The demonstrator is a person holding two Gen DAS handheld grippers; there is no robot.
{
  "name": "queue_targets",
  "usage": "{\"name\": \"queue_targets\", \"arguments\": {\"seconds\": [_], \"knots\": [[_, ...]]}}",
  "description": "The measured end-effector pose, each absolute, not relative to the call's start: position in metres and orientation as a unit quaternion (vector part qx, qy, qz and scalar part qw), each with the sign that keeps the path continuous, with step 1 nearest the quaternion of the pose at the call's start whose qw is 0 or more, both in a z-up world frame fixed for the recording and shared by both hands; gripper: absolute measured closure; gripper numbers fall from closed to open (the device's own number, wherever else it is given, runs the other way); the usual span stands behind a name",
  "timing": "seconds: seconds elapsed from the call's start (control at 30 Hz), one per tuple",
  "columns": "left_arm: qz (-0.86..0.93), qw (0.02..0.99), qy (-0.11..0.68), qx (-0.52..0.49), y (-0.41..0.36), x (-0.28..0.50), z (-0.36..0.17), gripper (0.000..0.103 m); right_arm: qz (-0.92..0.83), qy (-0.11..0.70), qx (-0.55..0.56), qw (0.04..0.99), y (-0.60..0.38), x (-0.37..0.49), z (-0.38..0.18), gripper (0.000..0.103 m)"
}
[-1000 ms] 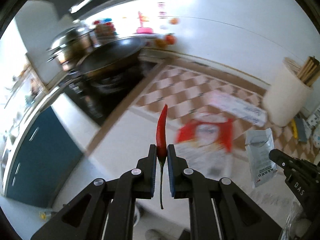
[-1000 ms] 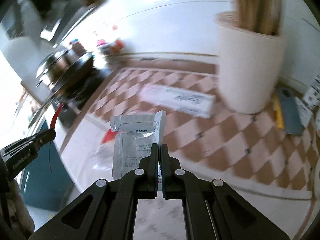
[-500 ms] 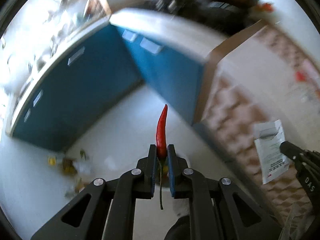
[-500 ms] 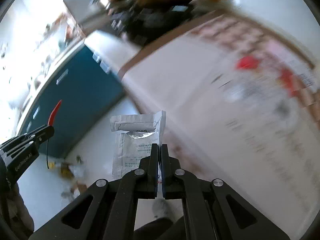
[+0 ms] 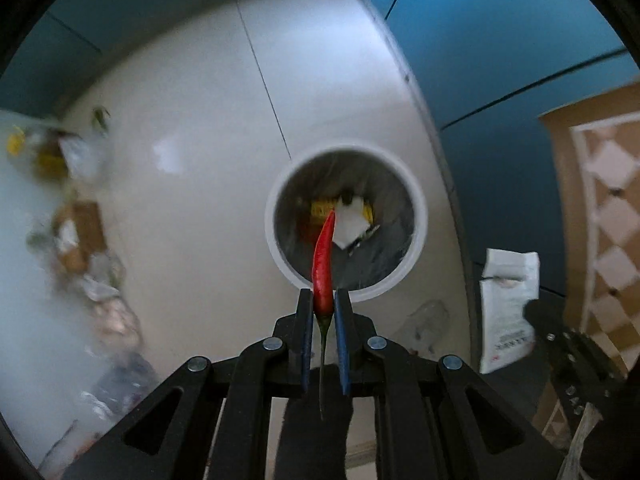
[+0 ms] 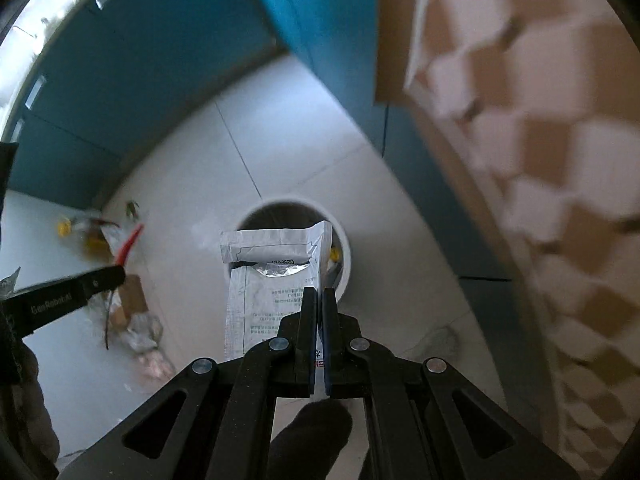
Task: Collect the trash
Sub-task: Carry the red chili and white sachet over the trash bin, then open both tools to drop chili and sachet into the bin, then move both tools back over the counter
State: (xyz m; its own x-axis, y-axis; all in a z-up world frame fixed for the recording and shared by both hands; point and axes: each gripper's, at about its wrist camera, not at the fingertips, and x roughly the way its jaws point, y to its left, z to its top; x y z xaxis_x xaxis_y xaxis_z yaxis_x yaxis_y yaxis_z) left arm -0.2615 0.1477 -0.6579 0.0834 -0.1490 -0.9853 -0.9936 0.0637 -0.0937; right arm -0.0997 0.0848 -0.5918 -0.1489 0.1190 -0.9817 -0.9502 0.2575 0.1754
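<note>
My left gripper point(image 5: 323, 300) is shut on a red chili pepper point(image 5: 323, 268), held upright above the round white trash bin point(image 5: 416, 208) on the floor. The bin holds yellow and white scraps. My right gripper point(image 6: 319, 296) is shut on a torn white foil packet point(image 6: 272, 280), held over the same bin point(image 6: 347, 256). The packet point(image 5: 507, 312) and the right gripper also show at the right of the left wrist view. The left gripper point(image 6: 116, 272) with the chili point(image 6: 130, 244) shows at the left of the right wrist view.
Blue cabinet fronts point(image 5: 500, 40) stand behind and right of the bin. The checkered countertop point(image 6: 540, 140) overhangs at the right. A heap of litter point(image 5: 76, 240) lies on the pale floor to the left, also seen in the right wrist view point(image 6: 132, 320).
Both grippers swung down and away from the countertop, past the cabinets, and now hang over the trash bin. Each still holds its item.
</note>
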Motion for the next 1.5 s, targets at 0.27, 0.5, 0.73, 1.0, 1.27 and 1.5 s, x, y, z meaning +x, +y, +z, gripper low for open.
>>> {"name": "queue_targets", "arguments": {"seconds": [0.27, 0.5, 0.73, 1.0, 1.27, 1.5], "knots": [[0.407, 0.474, 0.528, -0.575, 0.161, -0.269, -0.756, 0.095, 0.473, 0.622, -0.376, 0.498, 0.108, -0.116, -0.751, 0.101], [0.405, 0.474, 0.537, -0.568, 0.165, -0.261, -0.757, 0.087, 0.456, 0.645, -0.391, 0.473, 0.113, -0.107, -0.814, 0.098], [0.476, 0.488, 0.54, -0.493, 0.166, -0.27, -0.716, 0.021, 0.451, 0.646, -0.402, 0.467, 0.111, -0.104, -0.811, 0.05], [0.519, 0.485, 0.54, -0.453, 0.153, -0.279, -0.648, 0.0, 0.455, 0.623, -0.417, 0.48, 0.107, -0.103, -0.759, 0.004], [0.532, 0.498, 0.542, -0.418, 0.121, -0.275, -0.558, 0.0, 0.469, 0.578, -0.43, 0.511, 0.1, -0.107, -0.653, 0.0], [0.534, 0.521, 0.529, -0.404, 0.094, -0.272, -0.471, 0.0, 0.492, 0.554, -0.42, 0.525, 0.085, -0.107, -0.537, 0.0]]}}
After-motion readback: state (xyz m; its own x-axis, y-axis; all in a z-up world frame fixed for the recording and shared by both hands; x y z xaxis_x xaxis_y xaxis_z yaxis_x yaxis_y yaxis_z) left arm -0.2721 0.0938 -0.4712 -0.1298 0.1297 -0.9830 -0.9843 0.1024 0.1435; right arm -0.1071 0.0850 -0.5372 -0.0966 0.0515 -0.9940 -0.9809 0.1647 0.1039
